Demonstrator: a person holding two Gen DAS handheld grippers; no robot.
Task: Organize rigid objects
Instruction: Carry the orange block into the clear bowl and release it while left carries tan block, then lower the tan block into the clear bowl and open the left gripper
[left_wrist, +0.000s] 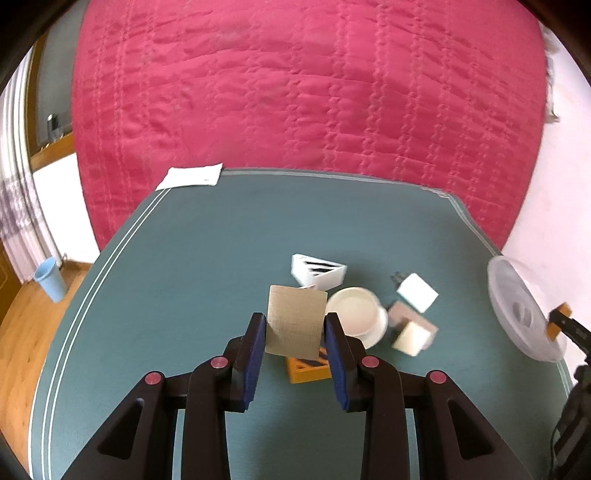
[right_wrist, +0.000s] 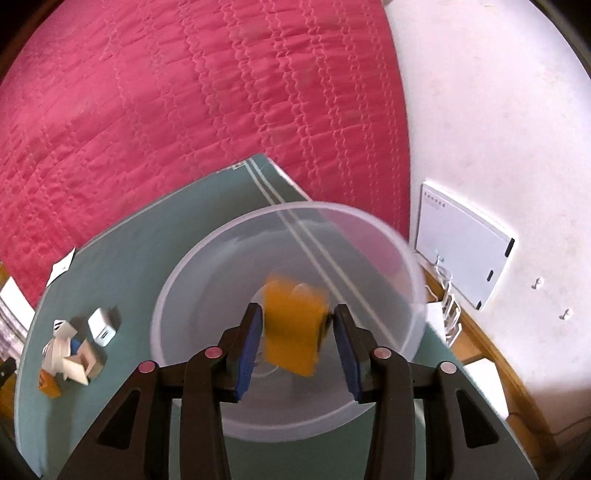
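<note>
Right gripper (right_wrist: 297, 332) is over the clear plastic bowl (right_wrist: 207, 413), which sits at the bench's right edge. The orange block (right_wrist: 291, 328) sits between its pads but is motion-blurred, with a gap showing on both sides, so I read the pads as apart and the block as dropping or just released. I can't confirm that.

Left gripper (left_wrist: 295, 328) is clamped on a beige square tile (left_wrist: 295, 321), both pads touching its side edges, held above the pile near the bench's (left_wrist: 184, 258) middle. Under and around it:
- white round cup (left_wrist: 354, 314)
- white triangular block (left_wrist: 319, 271)
- white cube (left_wrist: 417, 291)
- cream block on a tan piece (left_wrist: 412, 334)
- orange triangular frame (left_wrist: 306, 369), partly hidden by the tile

My plan for doing this step well:
- Keep the right gripper centred over the bowl until the block is down, then pull straight back so I don't clip the rim.
- Lift the tile clear of the cup before I traverse, since they look close.
- The grip is only on thin edges, so I move slowly with no twist.
- Release low inside the bowl, as it looks light and could skid toward the bench edge.
</note>
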